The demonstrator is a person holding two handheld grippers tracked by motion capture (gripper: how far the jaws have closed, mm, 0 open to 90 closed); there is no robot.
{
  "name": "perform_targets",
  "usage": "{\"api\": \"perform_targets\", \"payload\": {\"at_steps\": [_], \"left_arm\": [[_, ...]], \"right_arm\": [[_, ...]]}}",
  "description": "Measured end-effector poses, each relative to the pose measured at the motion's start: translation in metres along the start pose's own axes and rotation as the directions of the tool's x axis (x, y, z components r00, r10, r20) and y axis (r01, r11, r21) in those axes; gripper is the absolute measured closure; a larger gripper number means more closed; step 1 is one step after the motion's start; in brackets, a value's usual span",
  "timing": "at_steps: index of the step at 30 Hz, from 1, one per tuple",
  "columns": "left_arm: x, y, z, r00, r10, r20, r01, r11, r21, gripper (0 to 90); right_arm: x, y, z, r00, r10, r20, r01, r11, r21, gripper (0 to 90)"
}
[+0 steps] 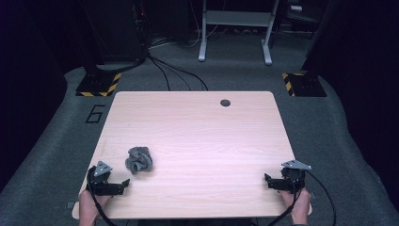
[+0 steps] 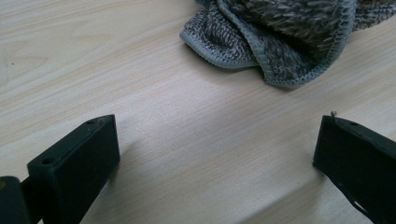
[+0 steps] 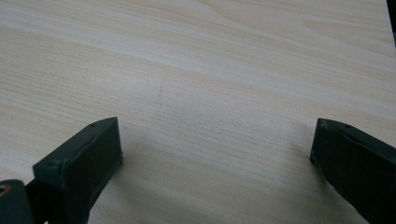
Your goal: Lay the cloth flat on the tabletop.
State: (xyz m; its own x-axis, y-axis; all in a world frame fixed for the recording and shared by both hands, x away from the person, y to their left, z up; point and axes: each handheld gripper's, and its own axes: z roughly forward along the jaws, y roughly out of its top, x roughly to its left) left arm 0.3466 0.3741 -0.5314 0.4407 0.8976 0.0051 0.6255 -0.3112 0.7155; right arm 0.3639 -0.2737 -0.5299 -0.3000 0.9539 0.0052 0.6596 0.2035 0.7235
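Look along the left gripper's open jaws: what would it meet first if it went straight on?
Probably the crumpled grey cloth, lying just ahead of the left gripper on the table; nothing lies between.

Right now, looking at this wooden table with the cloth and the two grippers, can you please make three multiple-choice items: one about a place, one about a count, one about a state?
1. Where does the crumpled grey knitted cloth lie on the light wooden table?
A. near the left gripper
B. near the right gripper
C. beside the round dark hole

2. How many cloths lie on the table?
A. one
B. two
C. three

3. How do the left gripper's fingers stand?
A. shut on the cloth
B. open, with bare wood between them
C. shut and empty

Key: 1 A, the cloth sits just ahead of that gripper; 2 A, a single grey bundle; 3 B, the cloth lies beyond the tips.
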Motion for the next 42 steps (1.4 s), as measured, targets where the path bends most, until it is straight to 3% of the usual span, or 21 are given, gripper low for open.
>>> {"api": "perform_targets", "payload": {"at_steps": [7,14,22,33,40,42], "left_arm": [[0.001,0.0,0.0,0.9999,-0.003,0.014,0.004,1.0,-0.008,0.0],[0.0,0.001,-0.005,0.9989,-0.032,0.034,0.033,0.9984,-0.045,0.0],[-0.012,0.018,-0.008,0.9964,-0.022,0.081,0.029,0.9959,-0.086,0.0],[-0.026,0.045,0.004,0.9936,-0.024,0.11,0.038,0.9904,-0.133,0.0],[-0.026,0.054,0.016,0.9929,-0.023,0.116,0.037,0.9928,-0.114,0.5],[-0.027,0.056,0.02,0.992,-0.025,0.124,0.038,0.9935,-0.107,5.8]], "right_arm": [[0.0,0.0,0.0,1.0,0.001,0.003,-0.001,1.0,0.0,1.6],[0.001,0.0,0.0,0.9999,0.013,0.007,-0.013,0.9999,0.001,1.6],[0.001,0.0,0.0,0.9999,0.014,0.007,-0.014,0.9999,0.001,1.6],[0.001,0.0,0.0,0.9999,0.013,0.006,-0.013,0.9999,0.001,1.6],[0.001,0.0,0.0,0.9999,0.01,0.006,-0.01,1.0,0.002,1.6],[0.001,0.0,0.0,0.9999,0.011,0.007,-0.011,0.9999,0.002,1.6]]}}
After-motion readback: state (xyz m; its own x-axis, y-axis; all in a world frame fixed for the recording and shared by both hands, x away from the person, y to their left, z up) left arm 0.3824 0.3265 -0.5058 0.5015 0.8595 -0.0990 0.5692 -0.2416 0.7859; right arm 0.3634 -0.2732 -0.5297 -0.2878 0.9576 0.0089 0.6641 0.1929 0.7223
